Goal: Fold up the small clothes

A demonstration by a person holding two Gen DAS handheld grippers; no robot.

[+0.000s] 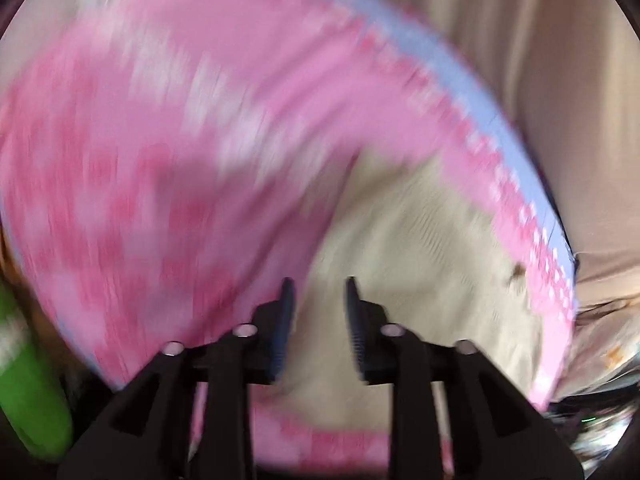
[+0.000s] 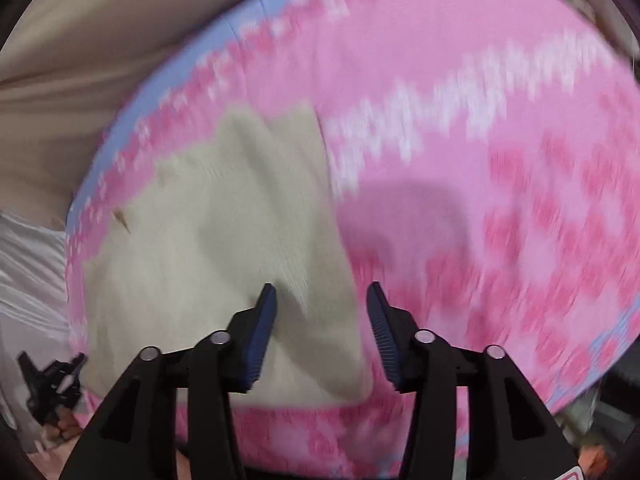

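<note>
Both pairs of fingers are standing apart with nothing clamped between them: the left gripper (image 1: 318,284) is pointing down with open air between its ribbed blue pads, and the right gripper (image 2: 322,286) is doing the same, its gap a little wider. Below them a cream garment (image 2: 224,240) is lying flat on a pink patterned mat (image 2: 500,160), which is edged by a pale blue border (image 2: 168,92). In the left wrist view the cream garment (image 1: 420,260) is filling the area from the centre toward 3 and 5 o'clock, with the pink patterned mat (image 1: 160,140) sweeping from 7 o'clock up through 12 and down along the pale blue border (image 1: 460,92) toward 4 o'clock. In the right wrist view the garment is sitting from the centre toward 8 and 9 o'clock, and the mat is spreading out toward 1 through 4 o'clock. A small brown mark (image 2: 122,220) is showing near the garment's edge at 9 o'clock. Beige cloth (image 2: 80,40) is lying beyond the mat at 10 and 11 o'clock. A green object (image 1: 28,380) is showing at 8 o'clock in the left wrist view, too blurred to identify. Both views are smeared, so the garment's folds and exact outline cannot be told. Neither pair of fingers is touching the fabric, as far as the blur allows.
</note>
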